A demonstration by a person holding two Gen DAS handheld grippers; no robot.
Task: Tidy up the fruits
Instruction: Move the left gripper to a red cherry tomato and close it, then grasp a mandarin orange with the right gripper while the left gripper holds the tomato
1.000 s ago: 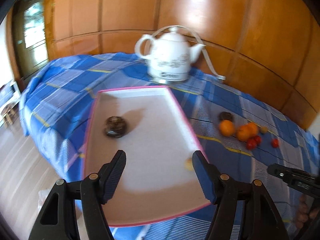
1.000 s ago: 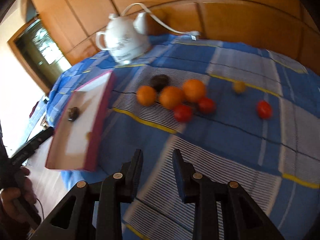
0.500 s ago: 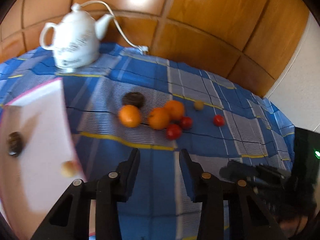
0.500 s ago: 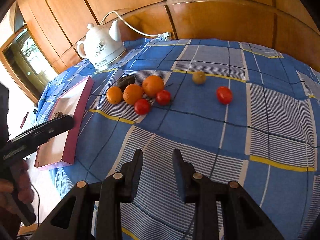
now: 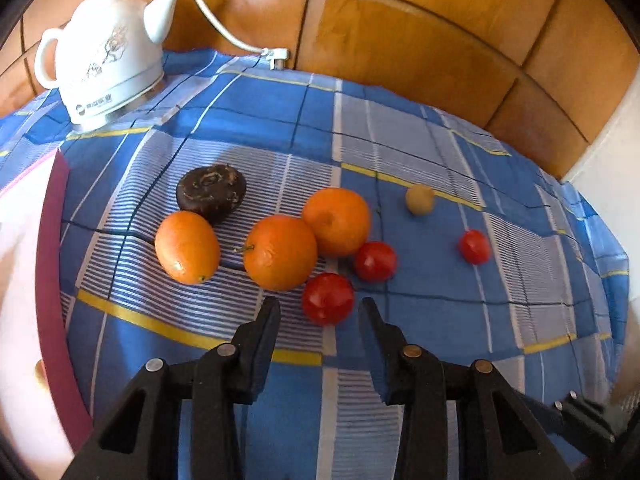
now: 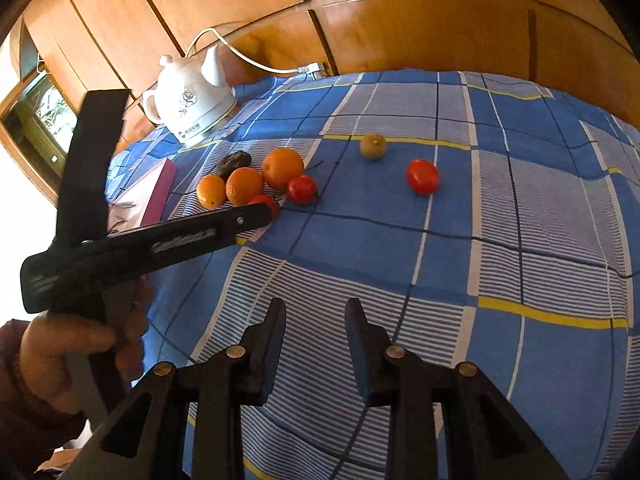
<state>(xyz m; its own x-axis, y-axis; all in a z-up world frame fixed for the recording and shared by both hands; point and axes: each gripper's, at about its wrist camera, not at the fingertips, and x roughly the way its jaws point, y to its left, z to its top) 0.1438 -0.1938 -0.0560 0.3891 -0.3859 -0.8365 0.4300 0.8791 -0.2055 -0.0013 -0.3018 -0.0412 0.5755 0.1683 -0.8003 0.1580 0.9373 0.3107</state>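
Fruit lies on a blue checked cloth. In the left wrist view I see three oranges (image 5: 280,252), a dark brown fruit (image 5: 211,191), three red tomatoes and a small yellow-green fruit (image 5: 419,199). My left gripper (image 5: 319,308) is open, its fingers on either side of the nearest tomato (image 5: 327,298), not gripping it. The pink-rimmed white tray (image 5: 50,280) is at the left edge. My right gripper (image 6: 315,312) is open and empty, low over bare cloth, well short of the lone tomato (image 6: 422,176). The left gripper (image 6: 264,212) shows there by the fruit cluster.
A white electric kettle (image 5: 106,56) with a cord stands at the back left by the wooden wall panels (image 5: 400,32). The cloth's edge drops off at the right (image 5: 612,248). A doorway shows far left in the right wrist view (image 6: 44,120).
My left gripper swung right from over the tray to the fruit cluster and narrowed around the nearest tomato. My right gripper's view shifted right and steadied over the cloth.
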